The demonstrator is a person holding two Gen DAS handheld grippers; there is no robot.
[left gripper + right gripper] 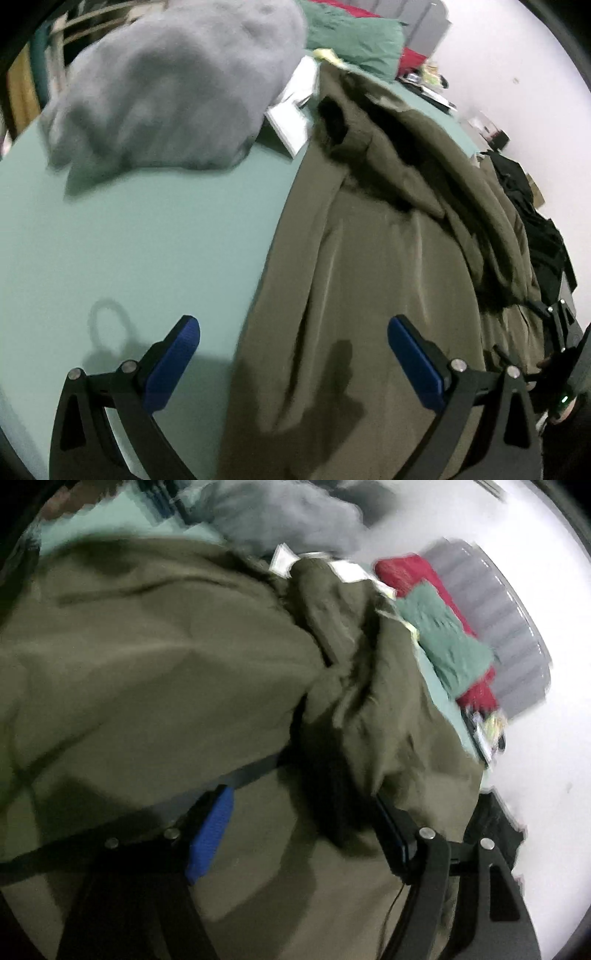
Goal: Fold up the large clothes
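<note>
Now the olive coat (388, 266) sprawls rumpled across the green surface (147, 240), bulky, soft, probably heavy. Left tongs (293, 354) gape above its hem; right tongs (303, 823) spread over bunched fabric. Best grip: that straight edge.

Pale green bed (129, 229) surface. White wall (509, 55) along far edge. Grey ribbed headboard (506, 627) at far corner, red pillow (410, 572) and green pillow (447, 642) against it. Light dim, views blurred.
</note>
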